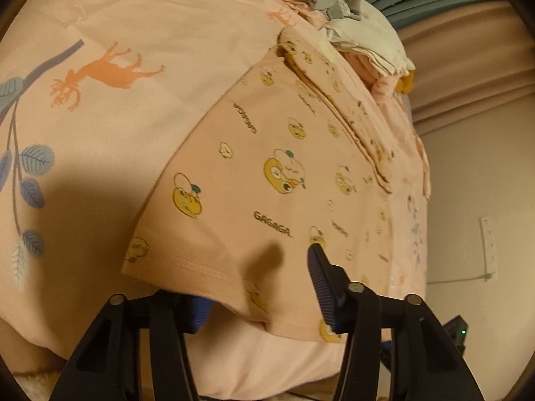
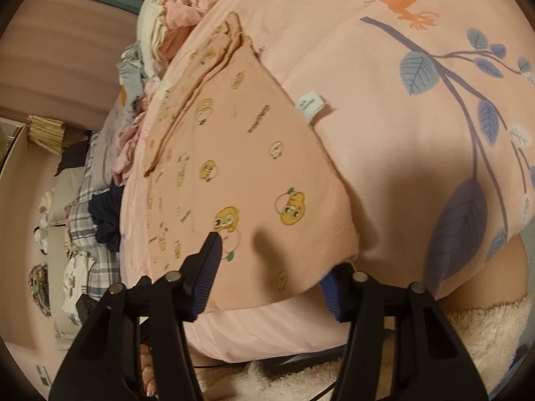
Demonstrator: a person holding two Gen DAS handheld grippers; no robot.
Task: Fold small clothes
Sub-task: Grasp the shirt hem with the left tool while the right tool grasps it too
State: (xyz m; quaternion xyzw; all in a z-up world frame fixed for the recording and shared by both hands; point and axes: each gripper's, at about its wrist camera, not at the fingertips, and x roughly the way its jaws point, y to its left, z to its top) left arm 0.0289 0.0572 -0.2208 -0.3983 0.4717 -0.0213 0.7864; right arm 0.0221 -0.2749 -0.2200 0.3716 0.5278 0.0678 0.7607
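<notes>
A small pink shirt [image 1: 277,173] [image 2: 234,173] printed with yellow cartoon faces and the word GAGAGA lies flat on a pink bed cover [image 1: 140,16] [image 2: 384,100] with deer and leaf prints. Its near hem hangs over the bed's front edge. My left gripper [image 1: 257,277] straddles the hem near one corner, with one finger [image 1: 321,277] on top of the cloth and the other underneath. My right gripper [image 2: 271,260] straddles the hem near the other corner, with one finger [image 2: 205,267] on top. On both, the jaws stand apart and the pads do not press the cloth. A white care label [image 2: 311,105] sticks out at the shirt's side.
A pile of crumpled clothes [image 1: 361,33] [image 2: 167,33] sits at the far end of the bed. Plaid and dark fabrics [image 2: 93,200] lie beyond the bed's side. A fluffy rug [image 2: 468,334] and a person's toes [image 2: 147,377] are below the bed edge. A power strip [image 1: 488,247] hangs on the wall.
</notes>
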